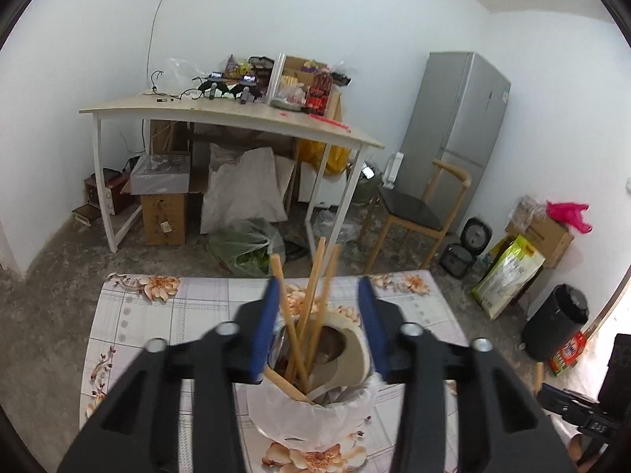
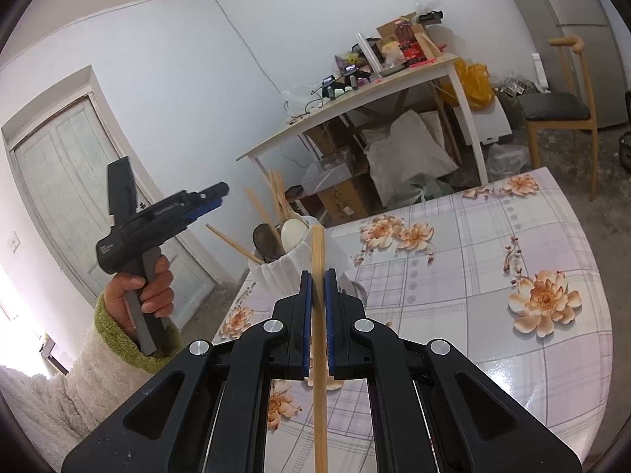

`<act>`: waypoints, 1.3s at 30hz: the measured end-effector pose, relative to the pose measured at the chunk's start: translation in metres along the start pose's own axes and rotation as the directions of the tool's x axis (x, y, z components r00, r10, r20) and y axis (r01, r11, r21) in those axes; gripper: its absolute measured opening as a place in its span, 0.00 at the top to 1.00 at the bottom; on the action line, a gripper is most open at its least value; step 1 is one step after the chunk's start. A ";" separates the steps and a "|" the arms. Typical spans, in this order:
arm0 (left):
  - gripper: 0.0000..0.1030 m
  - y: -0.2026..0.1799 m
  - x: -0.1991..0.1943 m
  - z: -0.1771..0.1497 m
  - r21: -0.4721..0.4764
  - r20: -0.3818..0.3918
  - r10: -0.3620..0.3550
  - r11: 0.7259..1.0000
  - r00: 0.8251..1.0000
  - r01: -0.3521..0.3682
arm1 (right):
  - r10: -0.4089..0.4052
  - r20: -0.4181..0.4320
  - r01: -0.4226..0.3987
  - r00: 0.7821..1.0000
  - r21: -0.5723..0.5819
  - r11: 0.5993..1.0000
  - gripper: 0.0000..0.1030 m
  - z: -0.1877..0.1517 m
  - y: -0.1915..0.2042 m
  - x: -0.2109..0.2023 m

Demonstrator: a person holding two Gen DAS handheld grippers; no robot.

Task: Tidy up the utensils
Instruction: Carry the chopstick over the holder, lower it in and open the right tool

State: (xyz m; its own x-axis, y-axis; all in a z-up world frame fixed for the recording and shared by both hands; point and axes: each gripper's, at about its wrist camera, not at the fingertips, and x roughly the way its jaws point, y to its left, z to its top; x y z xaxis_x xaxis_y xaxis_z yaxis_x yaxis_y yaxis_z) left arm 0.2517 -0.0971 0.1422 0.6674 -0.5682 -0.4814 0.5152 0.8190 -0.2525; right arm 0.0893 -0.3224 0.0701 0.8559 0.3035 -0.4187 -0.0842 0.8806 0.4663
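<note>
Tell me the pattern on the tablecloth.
The tablecloth has a pale plaid grid with orange-peach flowers, clearest in the right wrist view.

Matt black plastic claw arms (image 2: 317,315), blue rubbery pads (image 2: 305,315), shiny metal rivets. Pale bare wood chopstick (image 2: 318,276), smooth, matt. Glossy floral oilcloth over tabletop (image 2: 512,276), window glare on it. White holder (image 1: 315,421) lined with thin crinkled plastic film. Wooden chopsticks (image 1: 311,307) inside, one glossy cream spoon (image 2: 294,232). Fluffy cream fleece sleeve (image 2: 79,374), green cuff.
</note>
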 end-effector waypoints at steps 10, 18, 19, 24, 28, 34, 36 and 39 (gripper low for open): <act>0.37 0.011 -0.041 -0.012 -0.019 0.072 0.056 0.998 0.996 -0.055 | 0.038 0.047 -0.035 0.998 -0.063 0.997 0.96 0.034 0.022 0.004; 0.27 0.034 -0.067 -0.074 -0.022 0.018 0.153 0.988 0.988 -0.152 | 0.150 0.141 -0.128 0.979 -0.155 0.980 0.96 0.098 0.063 0.026; 0.26 0.037 -0.068 -0.080 -0.017 0.003 0.165 0.986 0.986 -0.165 | 0.160 0.154 -0.134 0.975 -0.165 0.977 0.96 0.107 0.068 0.033; 0.21 0.056 -0.071 -0.121 0.014 -0.078 0.240 0.971 0.968 -0.240 | 0.217 0.182 -0.184 0.959 -0.183 0.966 0.96 0.139 0.085 0.067; 0.21 0.069 -0.076 -0.139 0.012 -0.103 0.280 0.960 0.954 -0.280 | 0.232 0.205 -0.189 0.951 -0.209 0.959 0.96 0.154 0.097 0.091; 0.20 0.091 -0.086 -0.149 -0.016 -0.111 0.311 0.949 0.944 -0.315 | 0.221 0.204 -0.167 0.954 -0.249 0.954 0.96 0.162 0.108 0.131; 0.20 0.096 -0.088 -0.149 -0.027 -0.109 0.321 0.945 0.941 -0.325 | 0.210 0.196 -0.155 0.958 -0.261 0.953 0.96 0.159 0.108 0.143; 0.20 0.105 -0.089 -0.149 -0.052 -0.115 0.331 0.940 0.937 -0.339 | 0.193 0.181 -0.141 0.964 -0.268 0.953 0.96 0.152 0.105 0.156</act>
State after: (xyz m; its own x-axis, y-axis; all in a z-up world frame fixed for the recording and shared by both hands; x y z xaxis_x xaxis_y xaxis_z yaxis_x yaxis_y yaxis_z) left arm 0.1664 0.0512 0.0331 0.7339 -0.2518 -0.6308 0.2304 0.9660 -0.1176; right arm 0.2912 -0.2379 0.1720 0.9015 0.3969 -0.1722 -0.3373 0.8940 0.2950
